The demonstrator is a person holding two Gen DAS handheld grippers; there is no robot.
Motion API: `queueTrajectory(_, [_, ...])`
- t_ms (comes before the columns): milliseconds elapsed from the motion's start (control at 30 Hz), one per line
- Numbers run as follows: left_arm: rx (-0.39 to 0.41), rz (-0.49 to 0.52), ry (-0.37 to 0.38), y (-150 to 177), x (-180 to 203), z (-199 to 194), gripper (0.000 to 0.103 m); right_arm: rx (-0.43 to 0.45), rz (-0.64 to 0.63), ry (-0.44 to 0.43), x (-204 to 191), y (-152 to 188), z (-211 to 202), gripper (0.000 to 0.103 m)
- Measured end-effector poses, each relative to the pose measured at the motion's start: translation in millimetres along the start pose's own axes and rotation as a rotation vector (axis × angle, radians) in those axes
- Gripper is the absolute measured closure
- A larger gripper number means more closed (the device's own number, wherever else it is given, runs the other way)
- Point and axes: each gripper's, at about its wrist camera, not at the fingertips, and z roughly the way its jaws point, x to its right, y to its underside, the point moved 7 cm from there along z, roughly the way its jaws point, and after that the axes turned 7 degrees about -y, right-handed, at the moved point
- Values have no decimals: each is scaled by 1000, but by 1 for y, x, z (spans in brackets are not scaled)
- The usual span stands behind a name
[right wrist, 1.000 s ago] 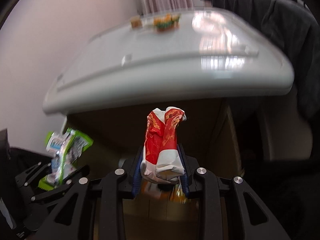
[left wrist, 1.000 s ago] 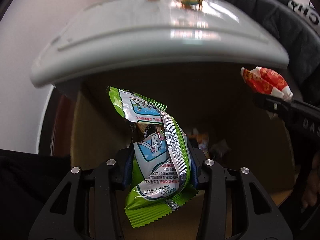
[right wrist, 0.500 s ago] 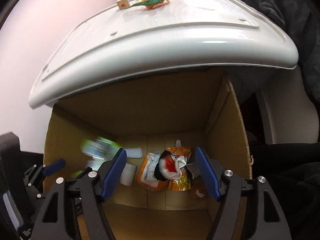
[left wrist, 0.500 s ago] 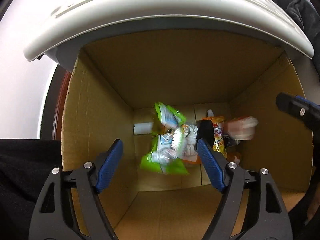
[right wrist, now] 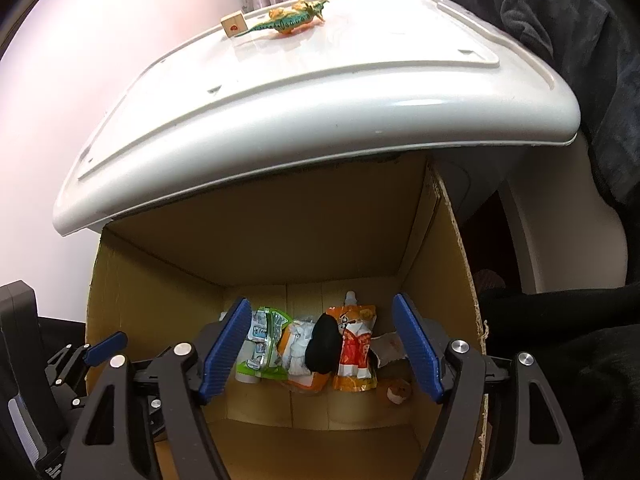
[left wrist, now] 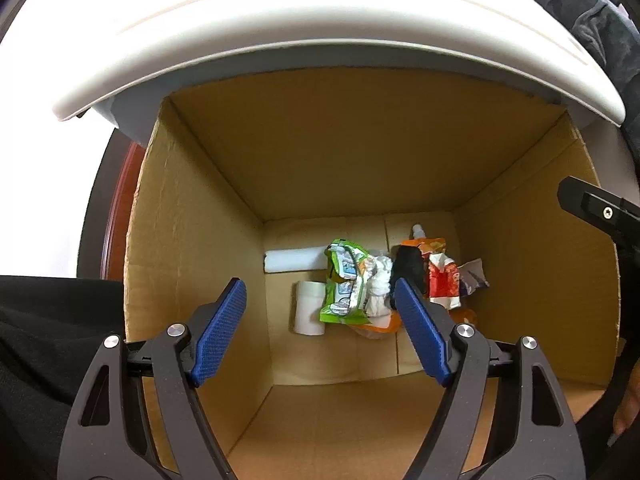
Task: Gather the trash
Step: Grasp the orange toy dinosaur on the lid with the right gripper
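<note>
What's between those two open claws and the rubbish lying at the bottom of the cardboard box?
Nothing visible. The left gripper and right gripper are both above the cardboard box, jaws apart with nothing in them. Only open space separates them from the green wrapper and red wrapper on the floor of the box. The white table overhangs only the far edge.

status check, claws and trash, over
Left claw open, empty. Right claw opening, empty. Green wrapper and red wrapper lie in cardboard box. Nothing blocking.
</note>
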Motion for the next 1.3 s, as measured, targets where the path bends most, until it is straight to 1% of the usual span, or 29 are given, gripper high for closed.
queueTrajectory(67, [21,-2,11,-2,1,-6,28,17,-9,-1,-3,-2,-4,31])
queueTrajectory(133, [69,-4,31,-8,2,-19,28,49,-26,-9,-6,-6,-13,31])
queueTrajectory(300, [237,18,45,-33,2,-64,28,155,-79,-14,-18,-31,-38,30])
queueTrajectory(367, [298,28,43,-47,0,-82,28,191,-103,-8,-23,-49,-45,27])
queueTrajectory(433, [346,41,40,-65,-3,-97,28,214,-111,-8,-24,-71,-47,26])
queueTrajectory(533, [405,53,40,-101,-11,-119,28,230,-73,-25,-20,-110,-46,26])
queueTrajectory(600, [423,51,38,-122,-18,-125,27,242,-45,-26,-17,-140,-41,26])
queueTrajectory(633, [429,51,31,-132,-21,-127,24,247,-38,-21,-18,-151,-37,25])
queueTrajectory(667, [430,53,14,-145,-25,-126,24,249,-31,-14,-20,-162,-32,25])
queueTrajectory(700, [431,54,1,-153,-29,-127,24,248,-17,-6,-20,-178,-25,25])
queueTrajectory(800, [459,22,-24,-168,-39,-124,24,239,32,-6,-19,-209,-4,25])
queueTrajectory(900, [457,-23,-20,-168,-50,-117,24,231,99,-4,-17,-231,16,25])
queueTrajectory(1000, [420,-57,-17,-166,-56,-106,24,241,139,16,-20,-252,34,25])
queueTrajectory(1067, [400,-74,2,-165,-58,-103,24,257,138,37,-25,-262,43,24])
queueTrajectory(1167, [388,-89,15,-162,-59,-100,24,263,120,80,-29,-275,57,19])
queueTrajectory(1300, [385,-88,14,-163,-57,-100,24,255,135,127,-28,-292,79,19])
